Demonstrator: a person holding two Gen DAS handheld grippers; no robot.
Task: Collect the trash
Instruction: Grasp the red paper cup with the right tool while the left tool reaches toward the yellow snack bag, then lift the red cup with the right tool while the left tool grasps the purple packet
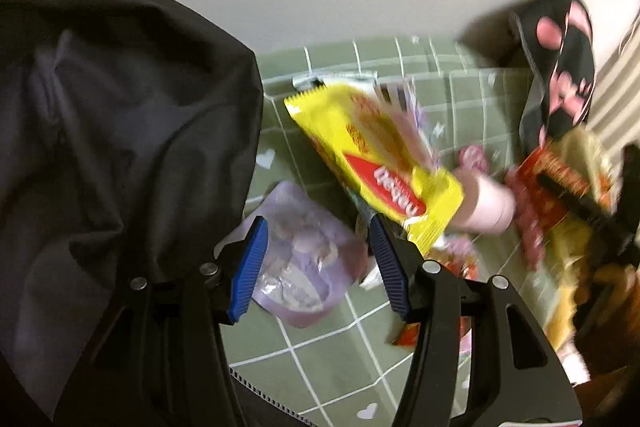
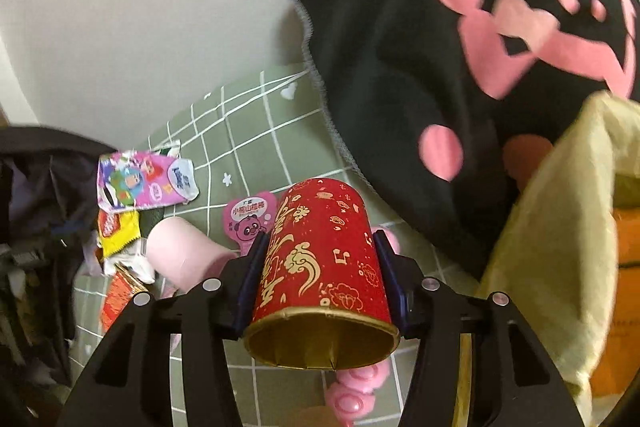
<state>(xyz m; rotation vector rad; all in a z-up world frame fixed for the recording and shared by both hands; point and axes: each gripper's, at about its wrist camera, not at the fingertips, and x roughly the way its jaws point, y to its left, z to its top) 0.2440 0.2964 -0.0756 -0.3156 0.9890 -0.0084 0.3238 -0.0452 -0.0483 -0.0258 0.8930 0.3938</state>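
Observation:
My right gripper is shut on a red paper cup with gold patterns; both pads press its sides and its gold-lined mouth faces the camera. The left wrist view shows that cup blurred at the far right. My left gripper is open above a crumpled lavender plastic wrapper lying on the green checked cloth. A yellow snack wrapper slants just beyond its right finger. A pink cup lies on its side among the litter.
A dark bag or garment fills the left. A black cloth with pink shapes hangs at the upper right. A pale yellow plastic bag stands at the right. A colourful wrapper and a pink panda label lie on the cloth.

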